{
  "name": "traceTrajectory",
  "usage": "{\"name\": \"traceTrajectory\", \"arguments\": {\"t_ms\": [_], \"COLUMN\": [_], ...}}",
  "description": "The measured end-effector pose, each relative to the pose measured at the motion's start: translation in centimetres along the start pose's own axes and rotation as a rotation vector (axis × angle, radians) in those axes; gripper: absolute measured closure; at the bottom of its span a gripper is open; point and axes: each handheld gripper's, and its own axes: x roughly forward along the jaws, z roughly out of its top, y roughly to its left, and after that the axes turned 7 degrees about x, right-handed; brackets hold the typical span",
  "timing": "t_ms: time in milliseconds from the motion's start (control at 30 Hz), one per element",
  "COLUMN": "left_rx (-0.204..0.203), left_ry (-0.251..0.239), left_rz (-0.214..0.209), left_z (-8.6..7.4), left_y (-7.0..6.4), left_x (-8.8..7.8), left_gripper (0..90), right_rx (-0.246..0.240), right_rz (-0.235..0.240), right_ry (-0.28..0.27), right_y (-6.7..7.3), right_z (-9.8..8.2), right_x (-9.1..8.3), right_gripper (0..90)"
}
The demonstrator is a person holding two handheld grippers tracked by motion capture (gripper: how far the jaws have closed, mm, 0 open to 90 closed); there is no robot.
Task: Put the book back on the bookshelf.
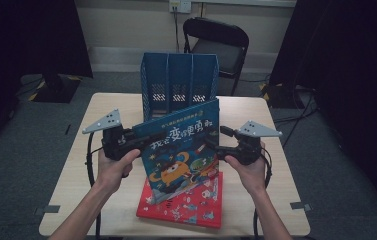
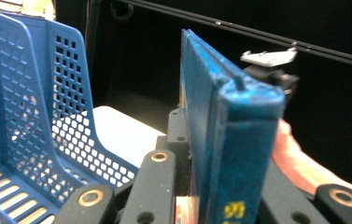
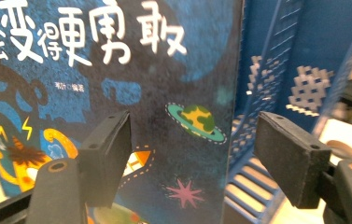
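Note:
A blue picture book [image 1: 181, 145] with white Chinese characters hangs tilted above the table, between both grippers. My left gripper [image 1: 143, 141] is shut on its left edge; in the left gripper view the book's edge [image 2: 229, 140] sits clamped between the black jaws [image 2: 215, 186]. At the book's right side my right gripper [image 1: 211, 145] is open. Its pads [image 3: 108, 158] stand wide apart around the book's right edge [image 3: 183, 93] without pressing on it. A red book [image 1: 196, 205] lies flat on the table under the blue one.
A blue three-slot file rack [image 1: 178, 85] stands at the back of the wooden table [image 1: 111, 110], just behind the raised book, and shows close by in both gripper views [image 2: 24, 116] [image 3: 276, 70]. A black folding chair [image 1: 221, 42] stands beyond the table.

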Motion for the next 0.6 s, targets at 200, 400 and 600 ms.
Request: {"name": "traceTrajectory", "arguments": {"t_ms": [200,400,600], "left_rx": [0.028,0.045,0.093], "left_ry": [-0.010,0.045,0.091], "left_rz": [0.001,0.004,0.023], "left_z": [-0.1,0.1,-0.2], "left_y": [-1.8,-2.9,-3.1], "left_x": [0.0,0.4,1.1], "left_gripper": [81.4,79.7,81.2], "right_rx": [-0.021,-0.061,-0.078], "right_rz": [0.107,0.124,0.106], "right_ry": [-0.001,0.017,0.022], "right_y": [0.0,0.6,0.8], "right_z": [-0.4,-0.4,-0.4], "right_x": [0.3,-0.6,-0.7], "right_gripper": [29.1,28.8,28.4]}}
